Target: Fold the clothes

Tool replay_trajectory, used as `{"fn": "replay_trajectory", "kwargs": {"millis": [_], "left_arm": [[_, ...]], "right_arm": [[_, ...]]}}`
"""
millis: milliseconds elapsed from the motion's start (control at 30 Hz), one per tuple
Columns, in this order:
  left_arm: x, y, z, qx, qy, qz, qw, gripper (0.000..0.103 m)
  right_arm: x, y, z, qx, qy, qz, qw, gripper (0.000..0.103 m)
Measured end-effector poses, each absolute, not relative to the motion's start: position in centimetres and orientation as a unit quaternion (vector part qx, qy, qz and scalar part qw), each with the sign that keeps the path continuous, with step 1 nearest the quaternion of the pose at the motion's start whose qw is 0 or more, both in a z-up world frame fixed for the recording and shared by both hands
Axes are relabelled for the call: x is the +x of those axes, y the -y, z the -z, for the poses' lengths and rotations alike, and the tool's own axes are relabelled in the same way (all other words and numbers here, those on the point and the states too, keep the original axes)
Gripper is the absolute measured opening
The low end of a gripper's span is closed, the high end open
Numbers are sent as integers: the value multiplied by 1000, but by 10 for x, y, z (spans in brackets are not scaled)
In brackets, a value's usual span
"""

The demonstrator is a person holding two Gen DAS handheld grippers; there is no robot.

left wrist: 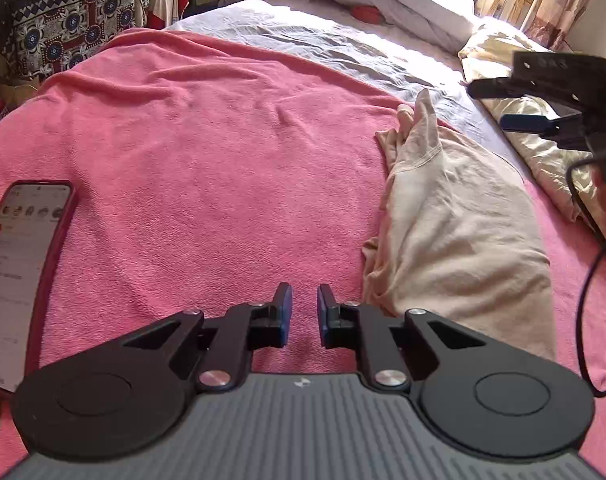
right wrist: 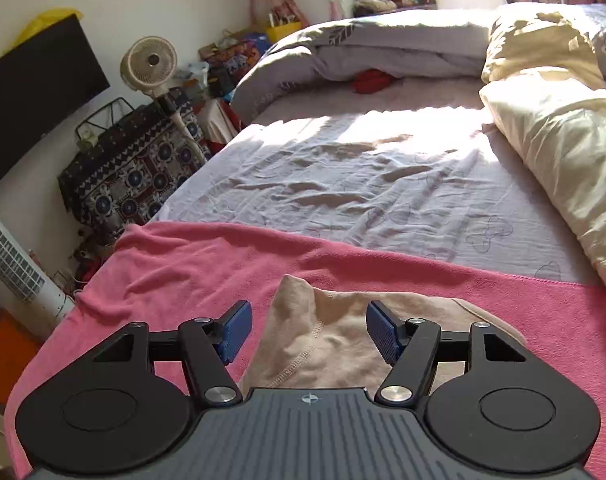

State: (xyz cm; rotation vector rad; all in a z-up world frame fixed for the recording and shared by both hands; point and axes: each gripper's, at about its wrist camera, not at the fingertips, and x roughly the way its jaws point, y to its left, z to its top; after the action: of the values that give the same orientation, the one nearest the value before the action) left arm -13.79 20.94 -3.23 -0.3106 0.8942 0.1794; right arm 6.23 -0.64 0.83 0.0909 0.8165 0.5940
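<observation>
**Beige garment on pink blanket, both grippers free of it**

Left gripper: fingers stood a narrow gap apart, nothing between them, only pink blanket showing through the gap. Nearest item to its left was a phone in a dark red case, screen lit, lying on the blanket.

Right gripper: fingers stood well apart, poised above the near end of the beige garment; the blue pads did not press on the cloth.

Beige garment: lay in a long, rumpled heap on the right part of the blanket, a stitched hem showing, its far end bunched into a peak. In the left wrist view it sat just right of the left gripper.

Beyond the blanket: pale creased bedsheet, sunlit. Cream duvet along the right. Grey bedding piled at the far end, a small red item beside it.

Far left, off the bed: patterned cloth, a white fan.
</observation>
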Motion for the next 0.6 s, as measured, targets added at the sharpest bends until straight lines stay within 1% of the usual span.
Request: {"fn": "replay_trajectory", "kwargs": {"millis": [33,100,133,167,200,233,300,367,400,433,467,533,567,600], "left_arm": [[-140,-212,28,-146,-426,-88,888,18],[-132,-215,15,-141,-402,-73,902,18],[-126,-215,9,-139,-389,-60,909,17],[-118,-211,3,-138,-377,-38,915,19],[-110,-206,-3,-137,-365,-14,921,23],[-98,-197,-6,-134,-354,19,925,25],[-69,-176,-4,-125,-337,80,930,37],[-44,-156,9,-106,-344,105,927,40],[-33,-148,21,-80,-364,83,924,42],[-23,-139,33,-54,-383,62,920,43],[-16,-133,43,-31,-399,39,916,41],[-23,-141,56,-15,-412,-24,911,44],[-32,-151,57,-29,-407,-36,912,54],[-40,-160,58,-31,-413,-57,909,61]], "right_arm": [[51,9,-9,18,-393,-294,871,56],[22,8,2,-38,-421,-323,847,39],[6,7,9,-67,-437,-338,831,36],[-8,9,17,-83,-449,-345,820,30],[-21,13,25,-89,-458,-344,815,26],[-34,18,33,-95,-466,-343,810,25],[-61,27,48,-107,-483,-341,799,25],[-78,37,50,-109,-491,-337,796,25],[-82,42,47,-102,-496,-336,794,25],[-83,48,44,-93,-502,-335,792,25],[-84,54,41,-84,-507,-334,790,25],[-85,68,35,-59,-517,-329,788,25],[-83,78,33,-39,-520,-322,790,25],[-81,88,30,-12,-522,-314,792,28]]}}
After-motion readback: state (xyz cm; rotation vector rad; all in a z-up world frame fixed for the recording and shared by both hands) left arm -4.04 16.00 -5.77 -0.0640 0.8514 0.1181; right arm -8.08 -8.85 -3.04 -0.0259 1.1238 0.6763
